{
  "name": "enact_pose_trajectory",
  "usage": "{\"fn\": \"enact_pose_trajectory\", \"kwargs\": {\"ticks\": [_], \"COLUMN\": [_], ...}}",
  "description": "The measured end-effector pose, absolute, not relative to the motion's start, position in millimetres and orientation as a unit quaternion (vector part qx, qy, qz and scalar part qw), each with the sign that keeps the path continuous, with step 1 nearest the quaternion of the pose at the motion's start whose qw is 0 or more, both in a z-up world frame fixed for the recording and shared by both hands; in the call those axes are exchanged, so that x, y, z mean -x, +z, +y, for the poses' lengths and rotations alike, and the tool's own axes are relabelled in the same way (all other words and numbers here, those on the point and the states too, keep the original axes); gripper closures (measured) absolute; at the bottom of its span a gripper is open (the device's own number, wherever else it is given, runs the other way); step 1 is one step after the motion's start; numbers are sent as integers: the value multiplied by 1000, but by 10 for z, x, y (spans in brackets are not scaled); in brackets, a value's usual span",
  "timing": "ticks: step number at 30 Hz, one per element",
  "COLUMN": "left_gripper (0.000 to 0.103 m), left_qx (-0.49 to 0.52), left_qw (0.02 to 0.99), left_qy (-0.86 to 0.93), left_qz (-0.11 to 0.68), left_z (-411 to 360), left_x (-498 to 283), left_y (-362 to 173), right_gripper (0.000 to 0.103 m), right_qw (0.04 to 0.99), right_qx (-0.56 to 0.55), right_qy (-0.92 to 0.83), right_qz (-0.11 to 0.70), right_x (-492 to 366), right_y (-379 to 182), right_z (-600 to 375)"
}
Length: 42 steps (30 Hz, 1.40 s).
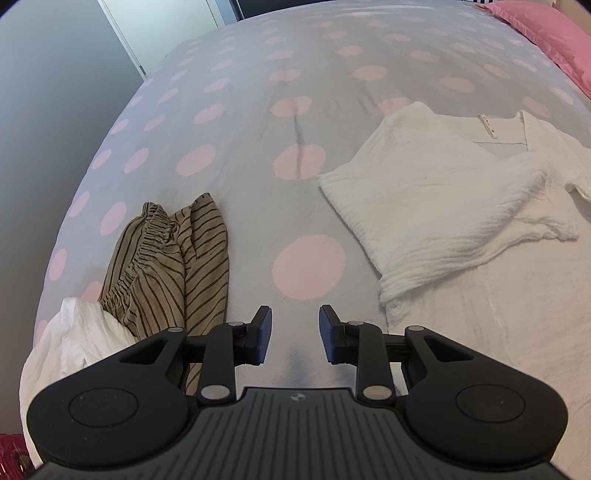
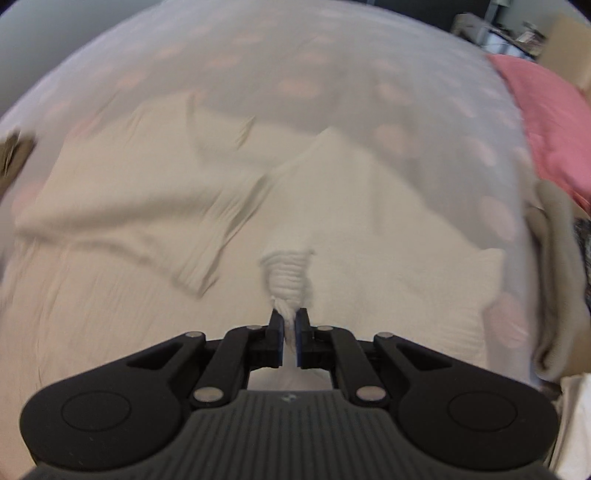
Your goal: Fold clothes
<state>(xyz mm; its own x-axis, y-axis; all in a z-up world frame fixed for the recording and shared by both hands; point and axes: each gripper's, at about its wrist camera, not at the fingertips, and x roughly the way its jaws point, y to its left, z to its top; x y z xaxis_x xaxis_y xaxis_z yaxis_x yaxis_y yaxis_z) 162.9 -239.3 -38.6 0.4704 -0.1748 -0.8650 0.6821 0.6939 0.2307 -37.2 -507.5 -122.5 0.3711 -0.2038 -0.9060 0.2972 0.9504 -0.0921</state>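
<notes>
A: What do your right tongs (image 2: 290, 321) hold?

B: They pinch a bunched fold of the white top (image 2: 332, 206), which spreads ahead of them on the bed (image 2: 258, 55); that view is blurred.

A: And your left tongs (image 1: 295, 326)?

B: Spread, nothing between the 2 pads, above bare dotted cover. The striped garment (image 1: 166, 266) lies just left of them, the white top to their right.

Each camera sits just behind its own gripper and looks steeply down along the fingers onto the bed (image 1: 258, 122). The left wrist view hangs near the bed's left edge, with a wall beyond. The right wrist view, blurred, sits close over the white garment (image 2: 369, 206). Both share that garment (image 1: 443, 192), the dotted cover and the pink pillow (image 1: 546, 33) (image 2: 546, 122).
</notes>
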Motion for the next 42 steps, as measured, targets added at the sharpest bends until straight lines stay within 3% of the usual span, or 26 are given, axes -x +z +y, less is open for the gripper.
{"fn": "enact_pose_trajectory", "kwargs": {"ticks": [4, 11, 20, 23, 24, 32, 39, 42], "left_gripper": [77, 77, 77, 77, 77, 77, 77, 77], "left_qx": [-281, -280, -277, -279, -279, -282, -283, -286], "left_qw": [808, 805, 804, 803, 802, 801, 803, 802], "left_qy": [-266, -264, -266, -265, -264, -259, -268, -270], "left_qz": [445, 451, 455, 456, 457, 459, 451, 450], "left_z": [-2362, -2326, -2315, -2302, -2294, -2263, -2301, -2331], "left_x": [-1669, -1718, -1750, -1762, -1769, -1799, -1745, -1728], "left_y": [-393, -449, -463, -480, -488, -510, -465, -471], "right_gripper": [69, 68, 68, 83, 97, 96, 72, 69], "right_qw": [822, 837, 795, 787, 789, 788, 802, 812], "right_qx": [-41, -166, -266, -277, -276, -231, -222, -244], "right_qy": [-113, -93, -156, -164, -162, -174, -175, -190], "right_qz": [557, 512, 522, 526, 525, 544, 526, 495], "right_x": [277, 87, -285, -319, -318, -296, -211, -28], "right_y": [-1286, -1163, -1574, -1654, -1616, -1462, -1367, -1144], "right_z": [-4916, -4934, -5147, -5174, -5178, -5242, -5363, -5595]}}
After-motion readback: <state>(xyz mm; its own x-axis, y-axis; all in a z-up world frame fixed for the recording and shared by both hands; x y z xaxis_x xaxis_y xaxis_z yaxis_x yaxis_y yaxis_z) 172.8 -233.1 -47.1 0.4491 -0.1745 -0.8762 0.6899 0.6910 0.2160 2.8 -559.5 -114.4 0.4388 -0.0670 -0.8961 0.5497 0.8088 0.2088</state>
